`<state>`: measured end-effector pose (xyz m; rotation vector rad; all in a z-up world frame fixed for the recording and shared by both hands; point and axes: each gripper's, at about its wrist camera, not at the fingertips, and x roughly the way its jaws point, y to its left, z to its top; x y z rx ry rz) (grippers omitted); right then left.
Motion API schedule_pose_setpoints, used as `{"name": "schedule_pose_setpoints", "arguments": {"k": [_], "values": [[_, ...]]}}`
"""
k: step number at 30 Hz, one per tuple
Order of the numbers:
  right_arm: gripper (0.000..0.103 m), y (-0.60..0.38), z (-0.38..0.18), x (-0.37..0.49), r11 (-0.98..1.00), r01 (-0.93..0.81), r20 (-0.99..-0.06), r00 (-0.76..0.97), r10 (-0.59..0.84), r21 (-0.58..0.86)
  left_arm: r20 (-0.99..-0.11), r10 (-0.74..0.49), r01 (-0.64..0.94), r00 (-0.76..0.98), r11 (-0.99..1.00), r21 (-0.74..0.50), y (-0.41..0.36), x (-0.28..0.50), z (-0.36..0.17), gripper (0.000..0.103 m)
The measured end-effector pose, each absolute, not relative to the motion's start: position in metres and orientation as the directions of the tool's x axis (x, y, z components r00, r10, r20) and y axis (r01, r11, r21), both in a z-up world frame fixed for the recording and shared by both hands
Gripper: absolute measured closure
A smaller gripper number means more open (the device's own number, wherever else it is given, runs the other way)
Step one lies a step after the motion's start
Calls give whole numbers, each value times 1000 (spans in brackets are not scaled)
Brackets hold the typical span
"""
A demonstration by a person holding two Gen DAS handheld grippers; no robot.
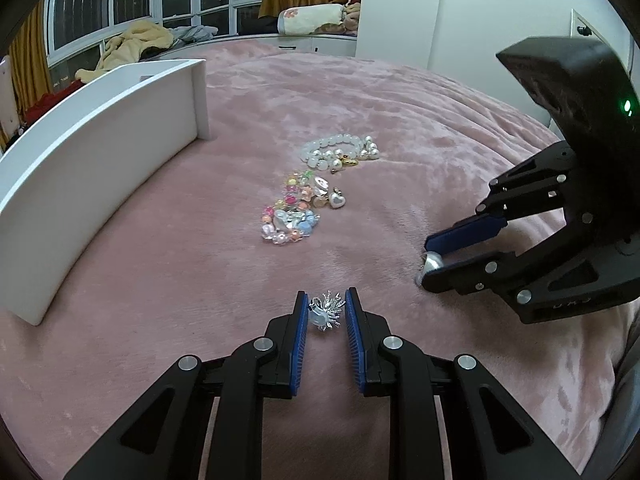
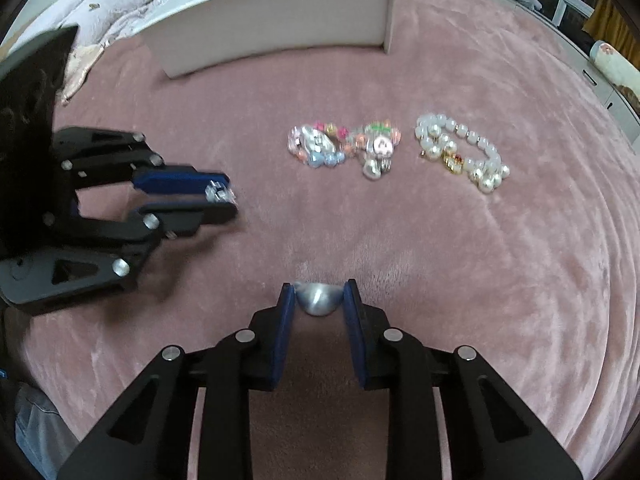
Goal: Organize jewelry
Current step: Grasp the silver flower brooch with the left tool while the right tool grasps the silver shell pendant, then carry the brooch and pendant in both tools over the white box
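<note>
My left gripper [image 1: 326,312] is shut on a silver swan brooch [image 1: 325,312] with spiky feathers, low over the pink blanket. It also shows in the right wrist view [image 2: 230,202], blurred, with the brooch [image 2: 218,193] at its tips. My right gripper [image 2: 319,300] is shut on a silver dome-shaped piece [image 2: 319,300]; in the left wrist view it [image 1: 426,260] sits at the right with the silver piece [image 1: 432,262] between its fingers. A colourful bead bracelet [image 1: 294,212] and a white pearl bracelet [image 1: 340,152] lie beyond.
A white curved-looking box [image 1: 100,160] stands on the pink blanket [image 1: 200,280] at the left; in the right wrist view the box [image 2: 272,20] is at the back. Pillows, clothes and windows surround the bed.
</note>
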<state>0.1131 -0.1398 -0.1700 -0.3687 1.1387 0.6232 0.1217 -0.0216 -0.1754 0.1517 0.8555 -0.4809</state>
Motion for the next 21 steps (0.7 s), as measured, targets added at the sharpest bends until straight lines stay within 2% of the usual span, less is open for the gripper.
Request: {"name": "schedule_pose_setpoints", "arguments": {"k": [10,21], "values": [[78,-131,-176,115,790,-613,-915,322,244,-5,-741,-324,453,588,891,-30,-8,117,-156,79],[78,-140,-117,102,860,-509,-837,475,271,-11,-664,-280,395,693,918,25,44,122,-94,78]]}}
